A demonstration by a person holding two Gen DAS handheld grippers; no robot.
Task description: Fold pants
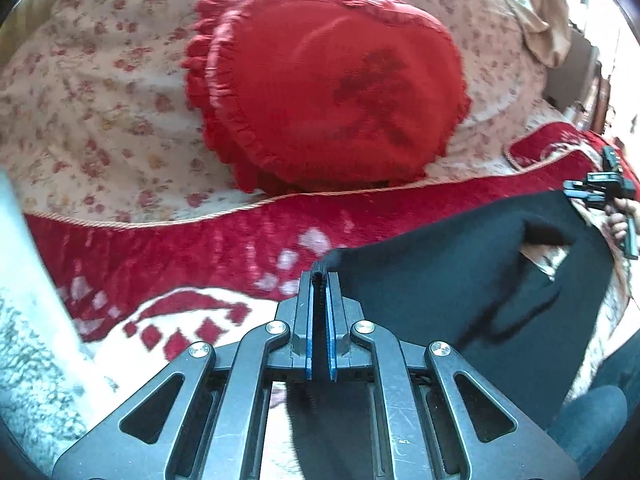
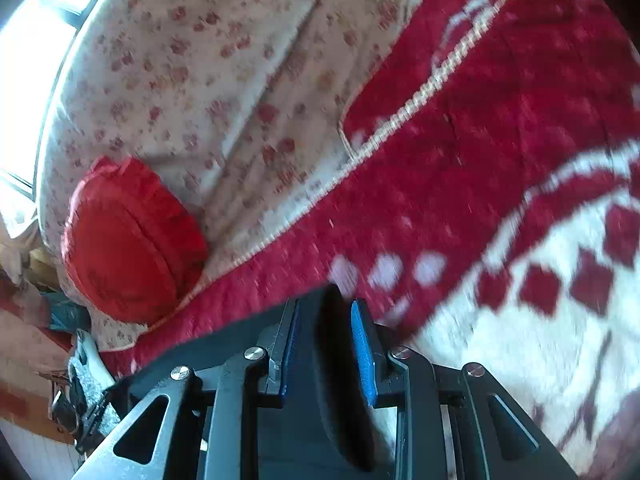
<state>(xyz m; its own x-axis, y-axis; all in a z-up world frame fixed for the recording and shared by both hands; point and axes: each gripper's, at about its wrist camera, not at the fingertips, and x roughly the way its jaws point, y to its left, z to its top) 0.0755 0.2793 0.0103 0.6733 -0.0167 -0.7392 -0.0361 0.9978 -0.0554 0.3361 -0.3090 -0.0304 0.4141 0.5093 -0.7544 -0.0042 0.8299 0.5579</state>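
The dark pants (image 1: 472,276) hang stretched above a red and white blanket (image 1: 168,256). My left gripper (image 1: 320,276) is shut on one corner of the pants. In the left wrist view my right gripper (image 1: 588,192) holds the far right edge of the pants. In the right wrist view my right gripper (image 2: 326,304) has its blue pads (image 2: 362,344) a little apart, with a thick fold of the pants (image 2: 332,360) pinched between them.
A round red frilled cushion (image 1: 332,92) lies on a floral sheet (image 1: 100,92) behind the blanket; it also shows in the right wrist view (image 2: 128,240). A bright window (image 2: 28,80) is at the far left.
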